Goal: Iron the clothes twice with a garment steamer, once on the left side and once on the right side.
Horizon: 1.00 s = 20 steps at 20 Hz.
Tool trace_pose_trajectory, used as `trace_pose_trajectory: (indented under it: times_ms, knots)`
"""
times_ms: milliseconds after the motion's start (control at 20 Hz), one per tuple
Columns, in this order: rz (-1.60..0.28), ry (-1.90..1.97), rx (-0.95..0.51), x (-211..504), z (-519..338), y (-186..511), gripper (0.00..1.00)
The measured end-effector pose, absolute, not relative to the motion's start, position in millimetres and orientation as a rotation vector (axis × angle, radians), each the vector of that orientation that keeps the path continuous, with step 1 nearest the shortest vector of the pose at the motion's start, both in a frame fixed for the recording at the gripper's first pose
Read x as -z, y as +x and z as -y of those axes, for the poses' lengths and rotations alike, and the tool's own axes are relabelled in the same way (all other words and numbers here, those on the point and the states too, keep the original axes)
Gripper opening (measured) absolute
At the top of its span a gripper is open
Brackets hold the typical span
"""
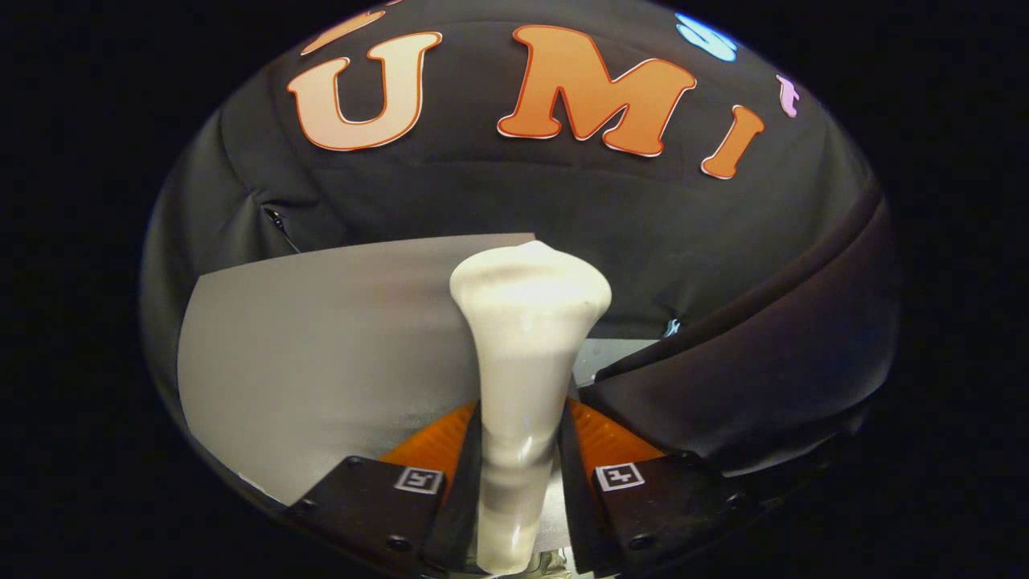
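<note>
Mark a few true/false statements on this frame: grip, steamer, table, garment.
1. The gripper is shut on the garment steamer. True.
2. The steamer is lying flat on the table. False: it stands up between the fingers, its wide head beyond them.
3. A dark garment lies next to the steamer. True.
4. The tabletop is bright red. False: it is grey.
5. The steamer is black. False: it is off-white.
</note>
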<state>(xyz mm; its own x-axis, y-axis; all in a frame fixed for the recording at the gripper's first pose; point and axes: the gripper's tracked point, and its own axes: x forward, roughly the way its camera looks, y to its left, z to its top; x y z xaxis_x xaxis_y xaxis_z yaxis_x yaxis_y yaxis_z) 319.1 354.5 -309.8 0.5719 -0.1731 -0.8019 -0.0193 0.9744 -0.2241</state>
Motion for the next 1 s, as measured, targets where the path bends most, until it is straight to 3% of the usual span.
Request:
trace_pose_trajectory:
  times_ms: [100,400,1000]
  knots:
    - [-0.964,-0.221,0.1,308,-356,317,0.54]
    - [-0.922,-0.207,0.063,300,-374,300,0.4]
    - [-0.632,-0.165,-0.05,214,-375,228,0.39]
